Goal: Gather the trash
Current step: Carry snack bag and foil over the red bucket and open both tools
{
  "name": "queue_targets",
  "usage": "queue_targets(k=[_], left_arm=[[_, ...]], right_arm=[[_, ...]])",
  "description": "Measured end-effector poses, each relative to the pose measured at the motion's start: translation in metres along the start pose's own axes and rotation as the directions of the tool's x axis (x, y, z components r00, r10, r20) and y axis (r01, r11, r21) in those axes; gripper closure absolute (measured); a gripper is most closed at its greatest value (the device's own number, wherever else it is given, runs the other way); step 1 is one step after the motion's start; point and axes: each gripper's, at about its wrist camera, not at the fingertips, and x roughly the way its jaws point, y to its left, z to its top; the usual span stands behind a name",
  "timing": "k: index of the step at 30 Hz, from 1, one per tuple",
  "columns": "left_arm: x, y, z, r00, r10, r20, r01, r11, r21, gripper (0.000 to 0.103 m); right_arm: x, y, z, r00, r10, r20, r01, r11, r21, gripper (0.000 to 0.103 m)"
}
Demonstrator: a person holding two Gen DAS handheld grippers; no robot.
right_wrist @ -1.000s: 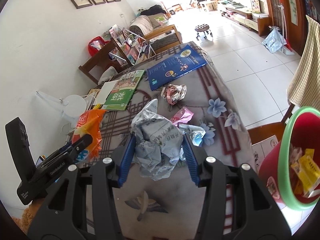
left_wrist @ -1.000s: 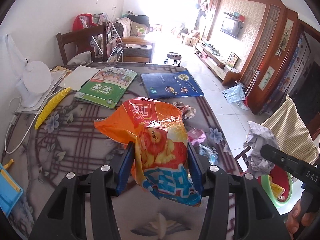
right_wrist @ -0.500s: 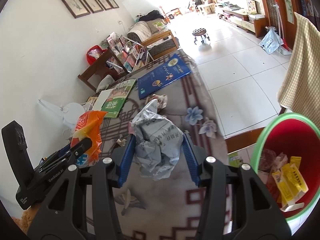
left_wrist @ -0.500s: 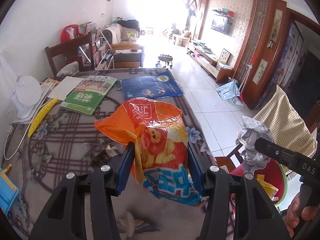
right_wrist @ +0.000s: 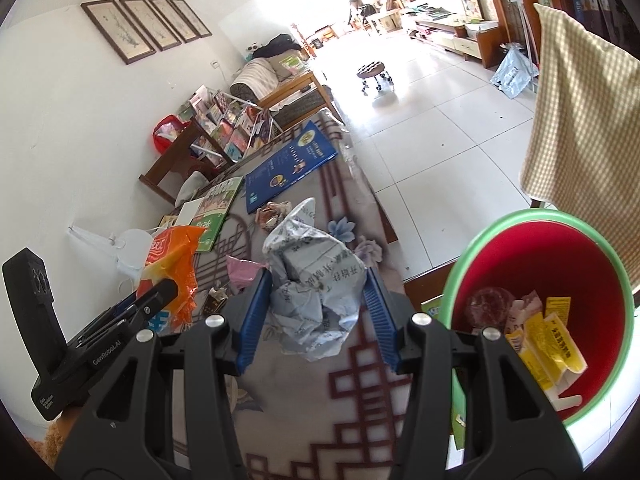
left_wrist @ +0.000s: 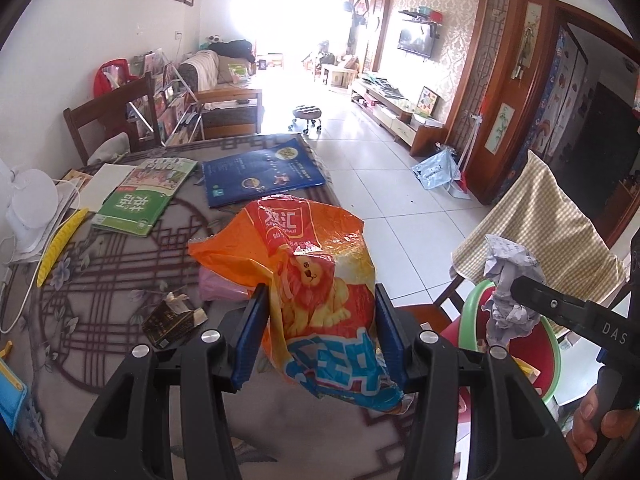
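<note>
My left gripper (left_wrist: 320, 320) is shut on an orange snack bag (left_wrist: 320, 280) with a lion picture, held above the table's near right part. My right gripper (right_wrist: 318, 300) is shut on a crumpled grey newspaper ball (right_wrist: 316, 276), held over the table edge beside the red bin with a green rim (right_wrist: 600, 240). The bin holds yellow wrappers and other trash. In the left wrist view the paper ball (left_wrist: 508, 280) hangs over the bin (left_wrist: 472, 304). A pink wrapper (left_wrist: 216, 288), a small dark carton (left_wrist: 170, 320) and another crumpled wrapper (right_wrist: 274, 214) lie on the table.
A blue book (left_wrist: 260, 176), a green book (left_wrist: 144, 196), a white fan (left_wrist: 30, 208) and a yellow strip (left_wrist: 60, 244) lie on the patterned table (left_wrist: 100, 280). A chair with a checked cloth (right_wrist: 580, 120) stands behind the bin. Tiled floor lies to the right.
Both grippers have moved right toward the bin with their loads. The bin now fills more of the right wrist view, and the paper ball is over its rim.
</note>
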Motion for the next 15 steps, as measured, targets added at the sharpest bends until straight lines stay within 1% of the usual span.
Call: queue_targets(k=[6, 15], left_arm=[[0.005, -0.028, 0.001, 0.998, -0.058, -0.011, 0.058, 0.998, 0.039, 0.054], [0.014, -0.079, -0.001, 0.99, -0.136, -0.033, 0.139, 0.983, 0.117, 0.054]], right_arm=[[-0.018, -0.024, 0.003, 0.999, -0.029, 0.027, 0.028, 0.999, 0.033, 0.056], [-0.049, -0.065, -0.001, 0.993, -0.098, 0.067, 0.091, 0.991, 0.1, 0.056]])
